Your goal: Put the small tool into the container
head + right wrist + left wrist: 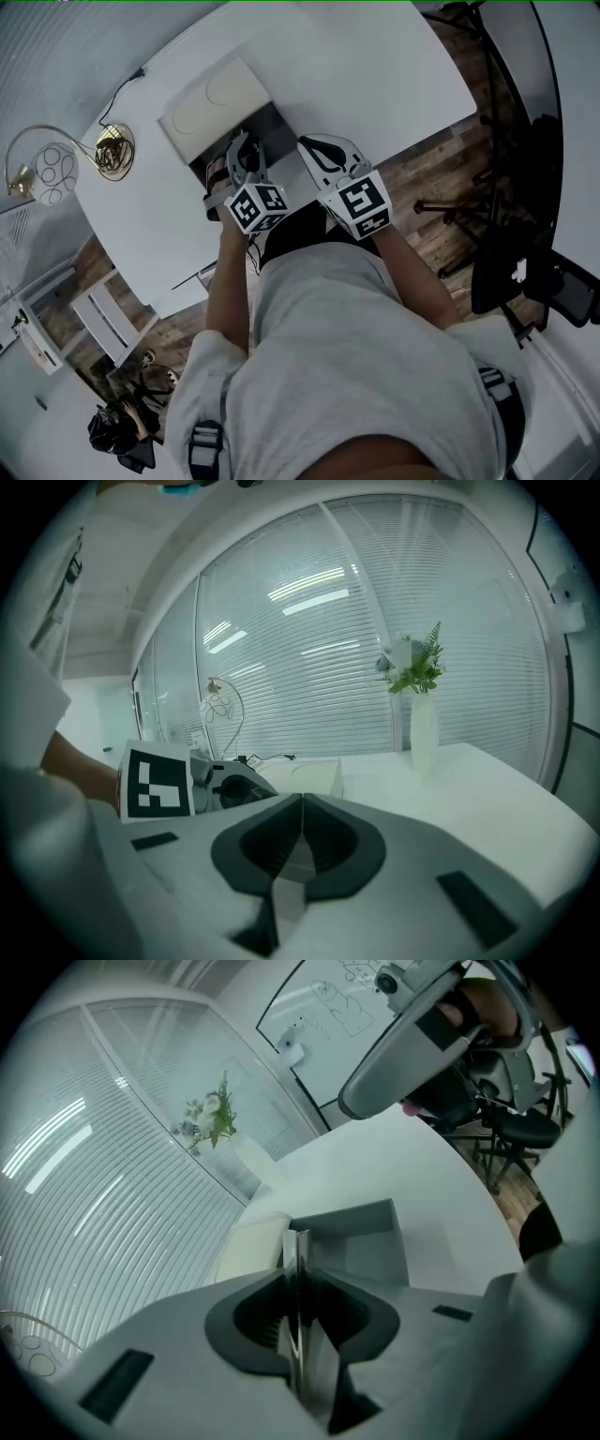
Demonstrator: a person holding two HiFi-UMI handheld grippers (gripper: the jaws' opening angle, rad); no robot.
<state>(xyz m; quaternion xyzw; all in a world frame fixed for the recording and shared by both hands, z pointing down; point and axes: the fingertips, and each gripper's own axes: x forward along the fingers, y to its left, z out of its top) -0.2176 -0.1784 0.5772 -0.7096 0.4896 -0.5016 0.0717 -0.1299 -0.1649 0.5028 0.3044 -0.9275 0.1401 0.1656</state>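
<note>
A thin, flat, shiny metal tool [302,1321] stands upright between the jaws of my left gripper [298,1283], which is shut on it. Just beyond its tip lies the grey open container [366,1241], with its cream lid [251,1249] lying to the left. In the head view my left gripper [236,148] hovers over the near left part of the container [277,127]. Beside it to the right, my right gripper [317,150] is held just off the container. Its jaws [302,803] are shut with nothing between them.
The white table [375,66] carries a coil of cable [114,150], a gold lamp [52,164] and a white vase with a green sprig [422,726]. A black chair [525,267] stands on the wooden floor to the right. The table's near edge runs just under my grippers.
</note>
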